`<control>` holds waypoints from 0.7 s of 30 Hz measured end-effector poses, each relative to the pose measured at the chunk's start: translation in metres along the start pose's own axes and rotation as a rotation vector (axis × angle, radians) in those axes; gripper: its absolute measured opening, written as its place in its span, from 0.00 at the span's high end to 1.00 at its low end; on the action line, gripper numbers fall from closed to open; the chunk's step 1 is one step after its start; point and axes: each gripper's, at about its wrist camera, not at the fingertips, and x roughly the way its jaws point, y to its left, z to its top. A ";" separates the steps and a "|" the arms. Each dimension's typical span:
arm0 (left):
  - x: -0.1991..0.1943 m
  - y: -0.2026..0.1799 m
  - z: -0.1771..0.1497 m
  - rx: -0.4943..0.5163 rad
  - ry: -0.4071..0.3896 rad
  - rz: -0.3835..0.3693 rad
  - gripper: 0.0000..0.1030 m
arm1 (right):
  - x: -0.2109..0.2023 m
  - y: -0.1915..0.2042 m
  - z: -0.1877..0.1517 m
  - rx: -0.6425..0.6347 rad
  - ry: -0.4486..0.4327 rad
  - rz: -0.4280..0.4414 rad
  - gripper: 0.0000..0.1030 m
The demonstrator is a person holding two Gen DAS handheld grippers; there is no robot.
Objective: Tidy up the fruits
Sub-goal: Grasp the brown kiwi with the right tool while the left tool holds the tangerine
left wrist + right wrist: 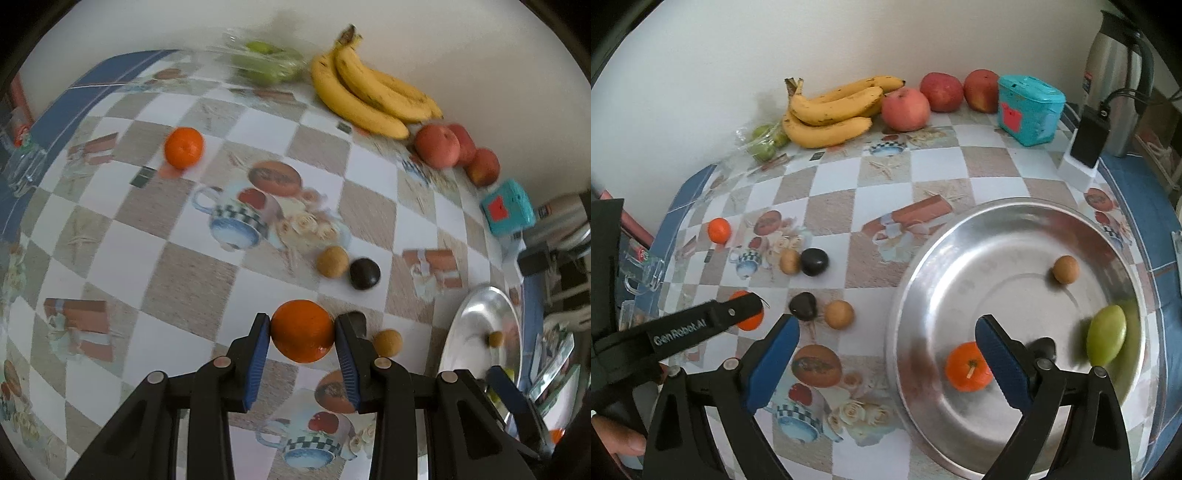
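Note:
My left gripper (303,328) is shut on an orange tangerine (302,331) just above the checked tablecloth; it also shows in the right wrist view (750,321) behind the left gripper's arm. My right gripper (886,334) is open and empty over the near rim of the steel plate (960,258). In the plate lie a tangerine (966,367), a green fruit (1106,334), a small brown fruit (1065,269) and a dark fruit (1043,347). On the cloth lie another tangerine (183,147), two brown fruits (332,261) (387,342) and dark fruits (365,273).
Bananas (831,107), three red apples (905,109) and a bag of green fruits (764,142) lie along the back wall. A teal box (1030,109), a charger block (1086,144) and a steel thermos (1115,74) stand at the back right. A glass mug (642,269) stands at the left edge.

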 end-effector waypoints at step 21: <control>-0.008 0.022 0.008 -0.083 -0.016 -0.026 0.63 | 0.045 0.039 0.006 -0.069 0.094 0.016 0.63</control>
